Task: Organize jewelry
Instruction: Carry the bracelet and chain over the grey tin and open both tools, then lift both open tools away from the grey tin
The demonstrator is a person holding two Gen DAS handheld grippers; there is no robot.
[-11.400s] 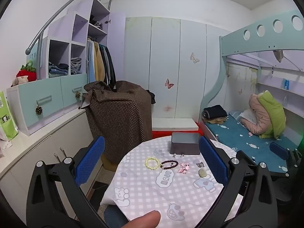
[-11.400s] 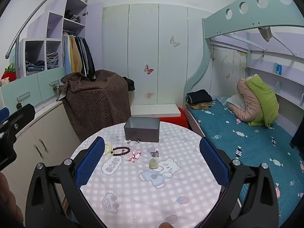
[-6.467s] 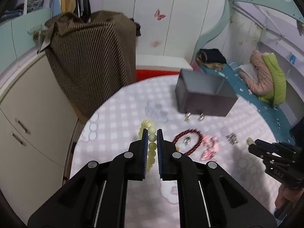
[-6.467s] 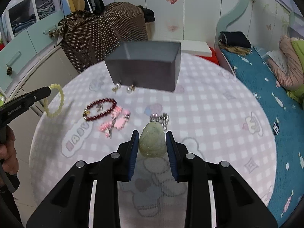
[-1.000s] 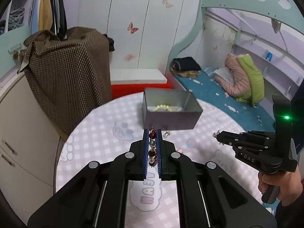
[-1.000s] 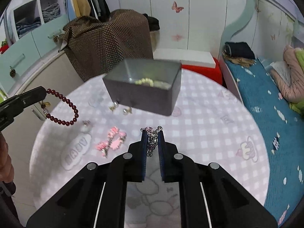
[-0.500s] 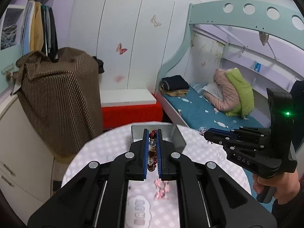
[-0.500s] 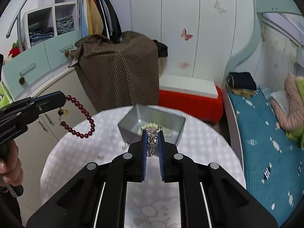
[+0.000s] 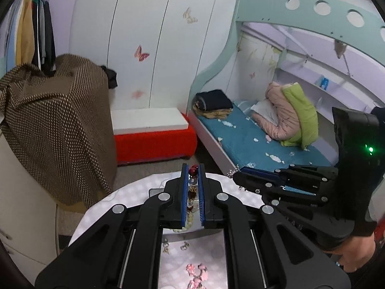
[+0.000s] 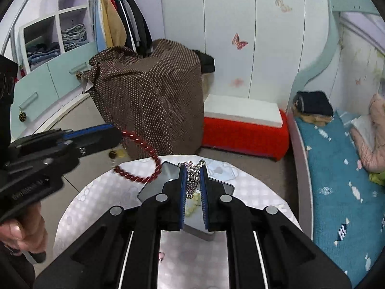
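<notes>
My left gripper (image 9: 192, 171) is shut on a dark red bead bracelet (image 9: 193, 168), held above the grey metal box (image 9: 154, 191). In the right wrist view the bracelet (image 10: 139, 159) hangs from that gripper (image 10: 115, 133) over the box's left side. My right gripper (image 10: 192, 168) is shut on a silver chain (image 10: 191, 179), above the box (image 10: 168, 171). It shows at the right in the left wrist view (image 9: 237, 172). A pale green bead bracelet (image 10: 192, 203) lies inside the box.
Pink hair clips (image 9: 197, 274) and small earrings (image 9: 184, 245) lie on the round checked table (image 9: 134, 190) in front of the box. A brown-covered stand (image 10: 154, 91), a red bench (image 10: 243, 130) and a bed (image 10: 336, 159) surround the table.
Both grippers have moved forward and come in over the box, each still holding its piece. The box now sits directly under the fingertips.
</notes>
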